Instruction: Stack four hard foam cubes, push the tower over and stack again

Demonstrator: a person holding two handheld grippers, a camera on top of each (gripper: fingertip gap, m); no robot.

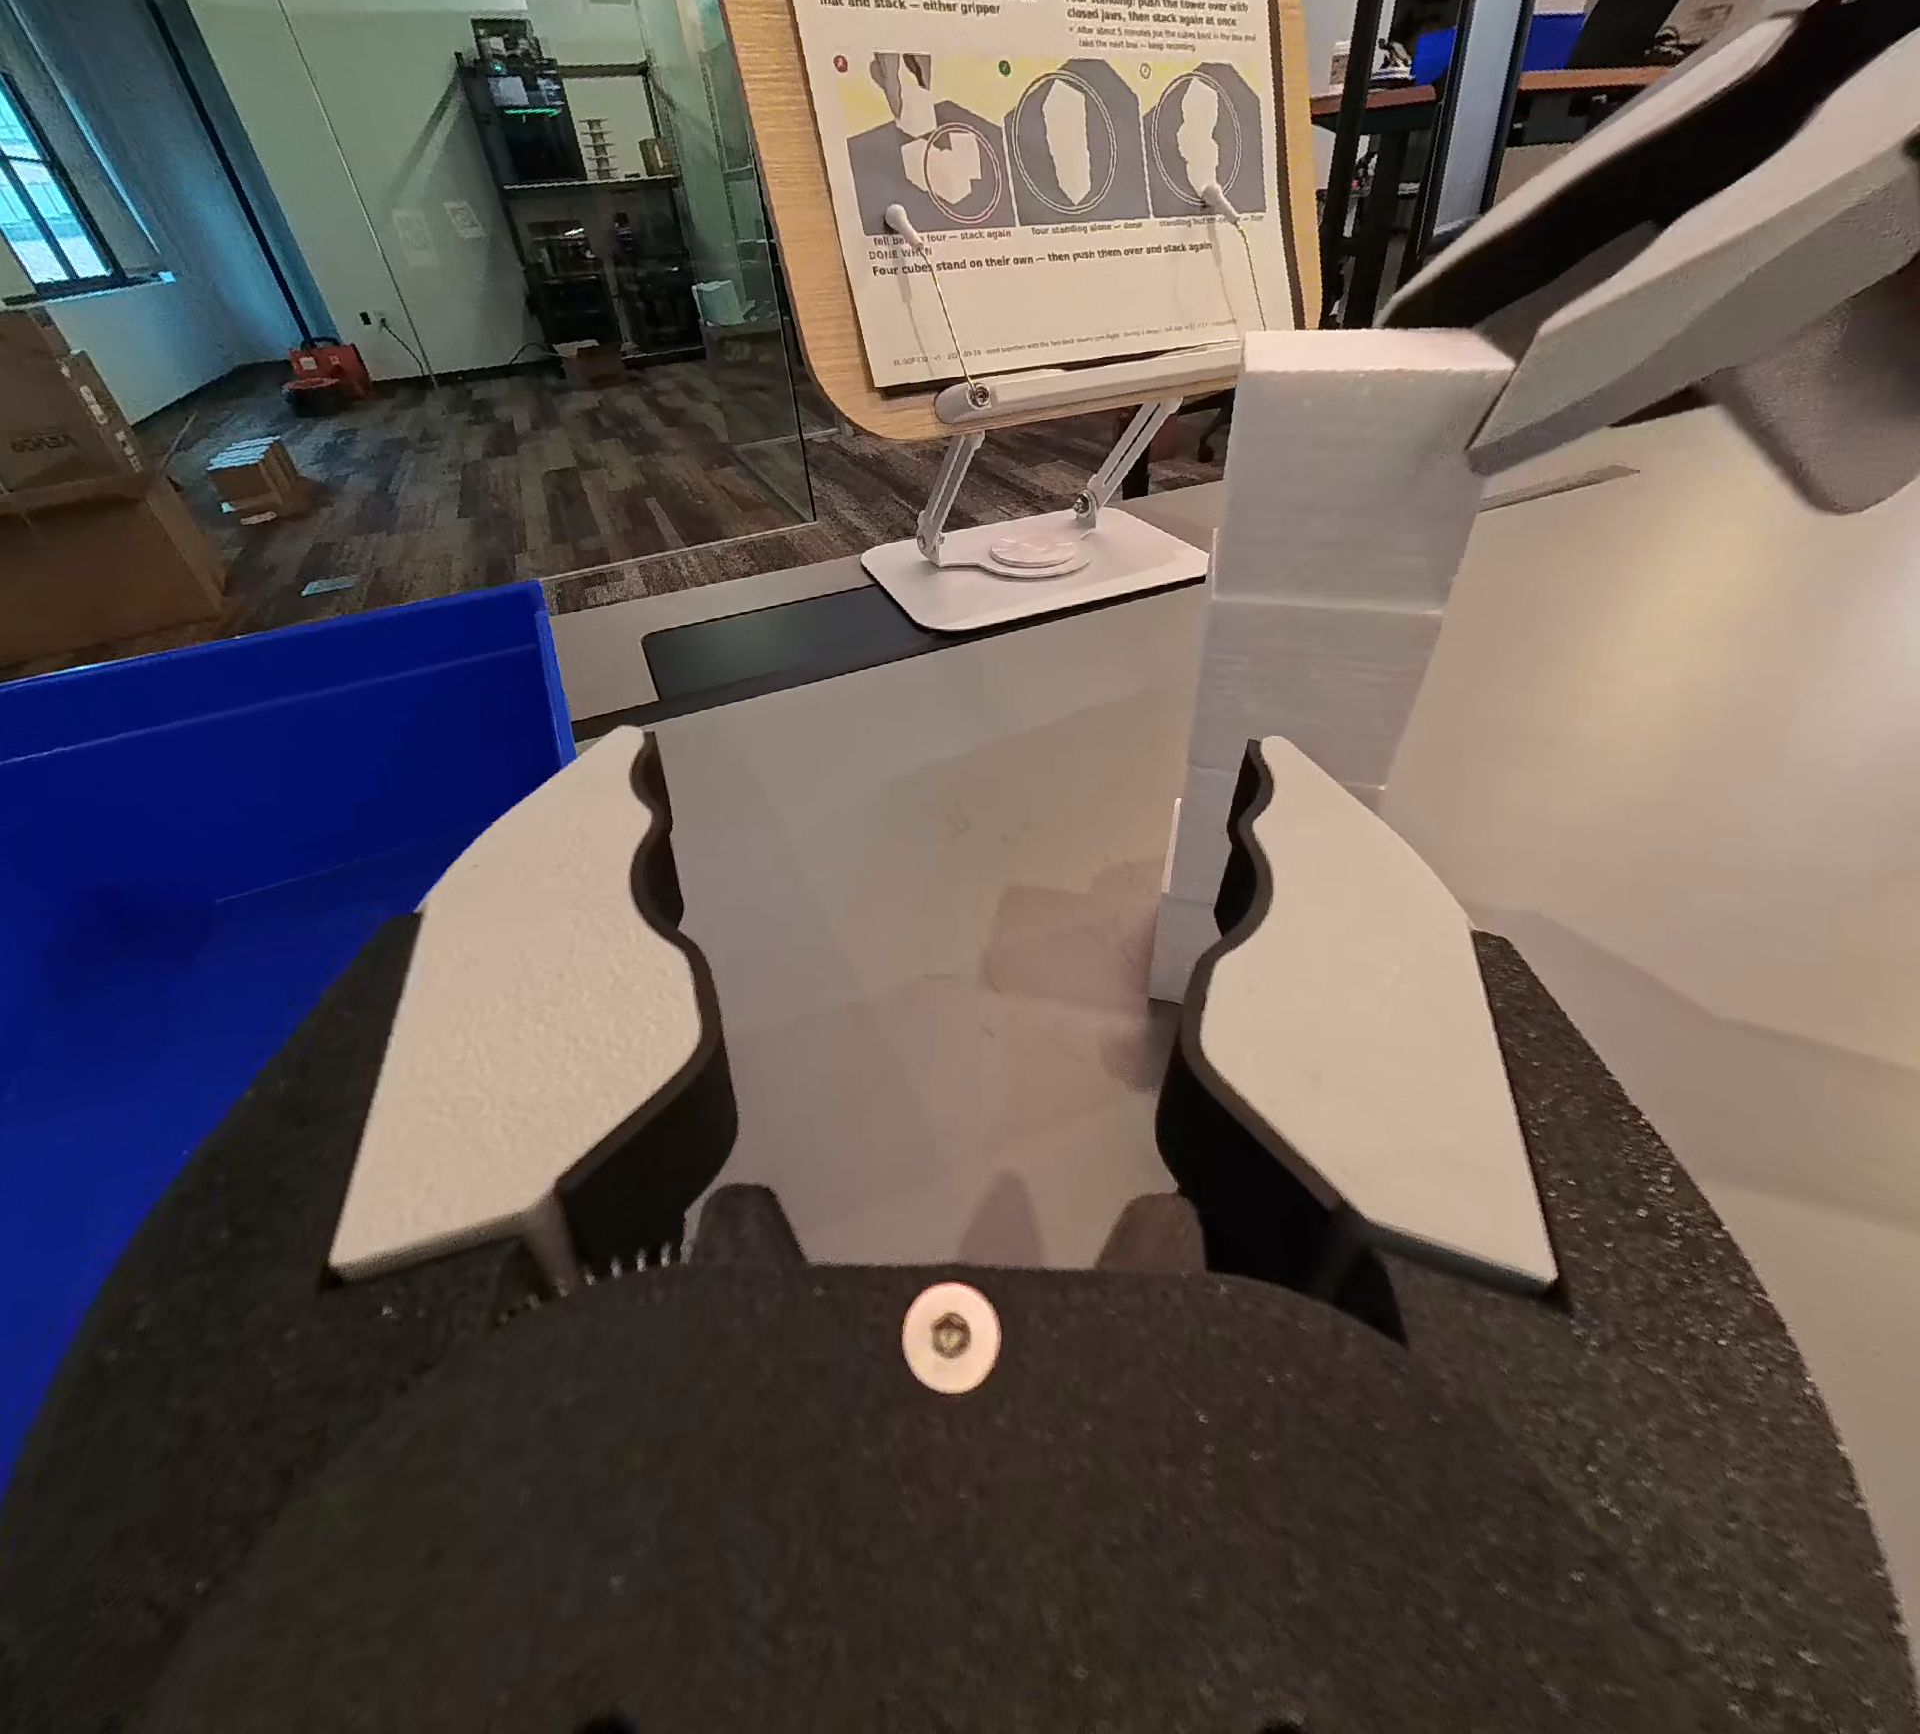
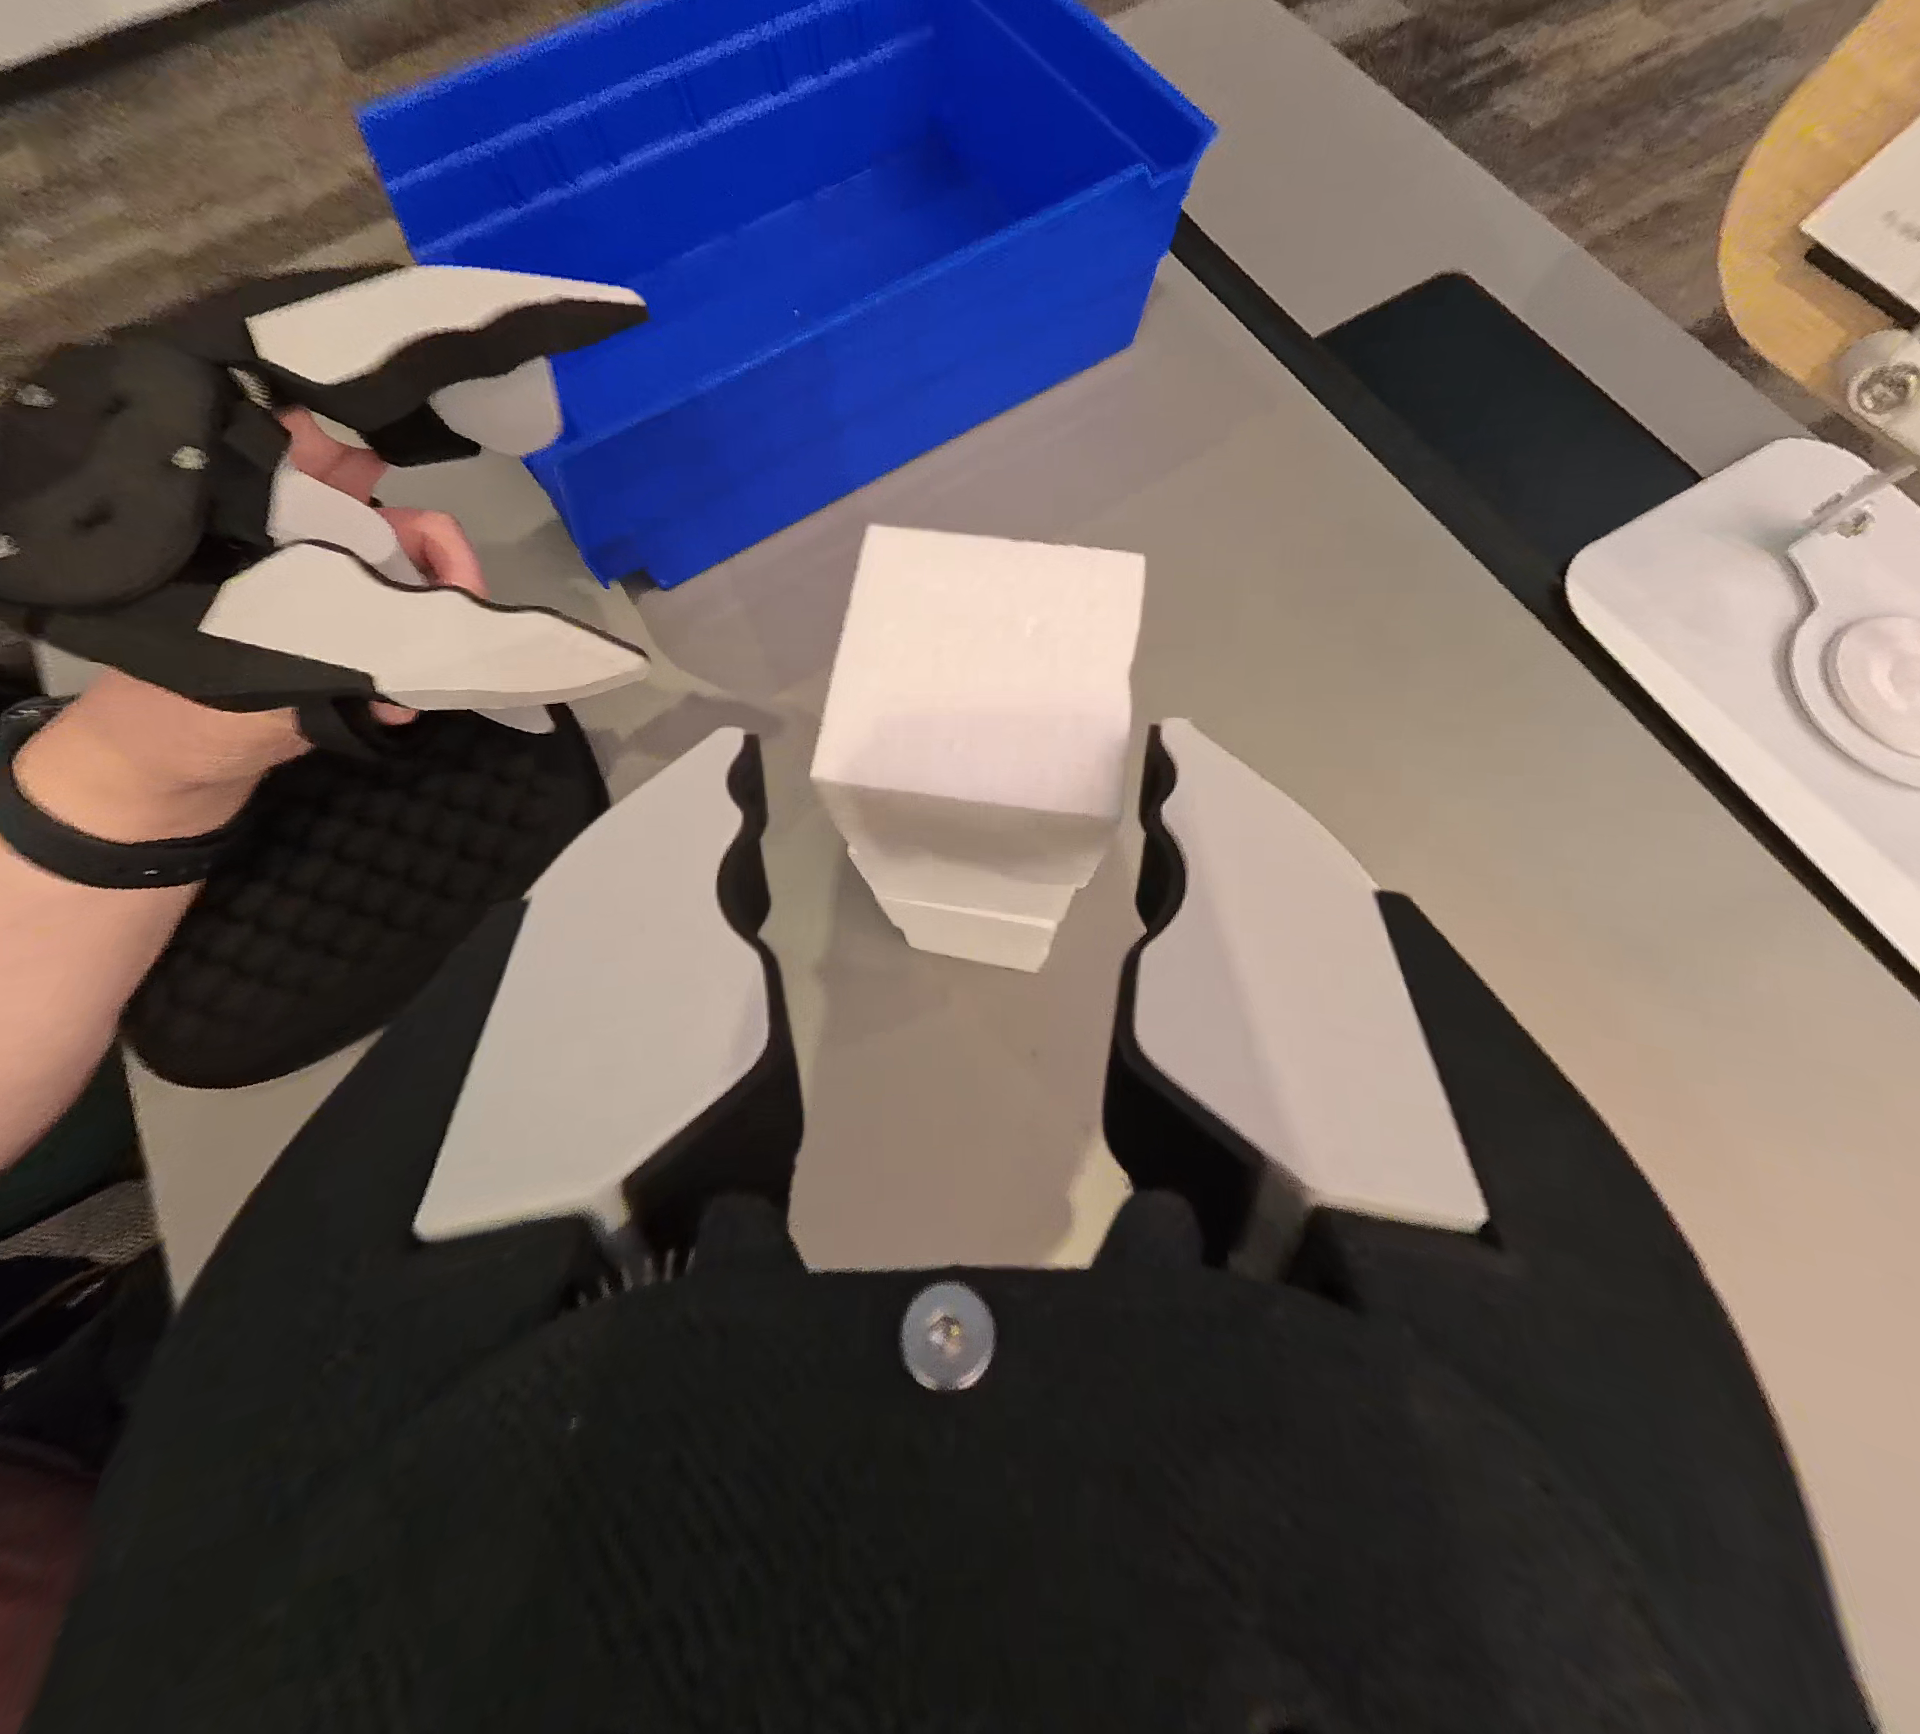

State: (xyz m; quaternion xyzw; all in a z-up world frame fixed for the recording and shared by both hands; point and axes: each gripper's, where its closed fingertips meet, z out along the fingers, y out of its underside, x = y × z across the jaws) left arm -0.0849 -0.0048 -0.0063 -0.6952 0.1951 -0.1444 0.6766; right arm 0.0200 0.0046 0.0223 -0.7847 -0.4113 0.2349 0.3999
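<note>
A tower of white foam cubes stands on the grey table, slightly staggered; from above in the right wrist view its top cube hides most of the lower ones. My right gripper is open, with one finger on each side of the top cube and small gaps showing. It enters the left wrist view from the upper right at the top cube's edge. My left gripper is open and empty, low beside the tower's base. It also shows at the left of the right wrist view, held by a hand.
An empty blue bin stands left of the tower, close to my left gripper. A white stand base carrying a wooden board with an instruction sheet sits behind the tower. A black padded thing lies at the table's near left edge.
</note>
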